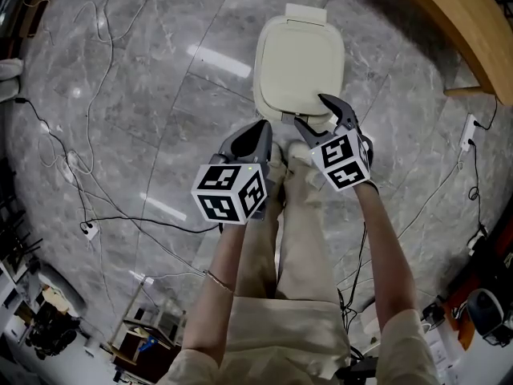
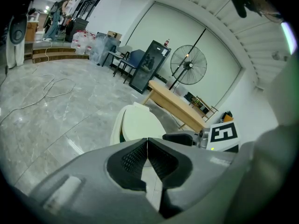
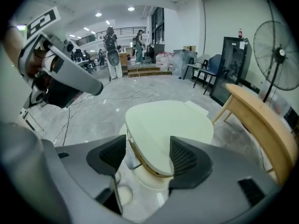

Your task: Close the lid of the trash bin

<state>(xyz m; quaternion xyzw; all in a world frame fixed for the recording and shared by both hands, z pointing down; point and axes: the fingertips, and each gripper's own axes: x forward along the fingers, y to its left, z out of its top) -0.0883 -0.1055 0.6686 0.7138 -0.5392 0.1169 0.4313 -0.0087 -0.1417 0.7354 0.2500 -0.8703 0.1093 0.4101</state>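
Overhead lid (image 1: 299, 62) looks flat; left gripper (image 1: 263, 125) pinched empty, its view shows gap beneath; right gripper (image 1: 313, 111) spread

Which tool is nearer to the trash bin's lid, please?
Right. The right tool, open, is at the near edge of the lid; the left tool, shut, sits farther back.

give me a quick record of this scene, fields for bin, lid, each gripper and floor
bin: cream trash bin, standing on the grey marble floor in front of the person
lid: lid down or nearly down; a thin gap shows along the rim
left gripper: left gripper, jaws together, nothing between them, short of the bin
right gripper: right gripper, jaws apart, at the lid's near edge; contact unclear
floor: loose cables
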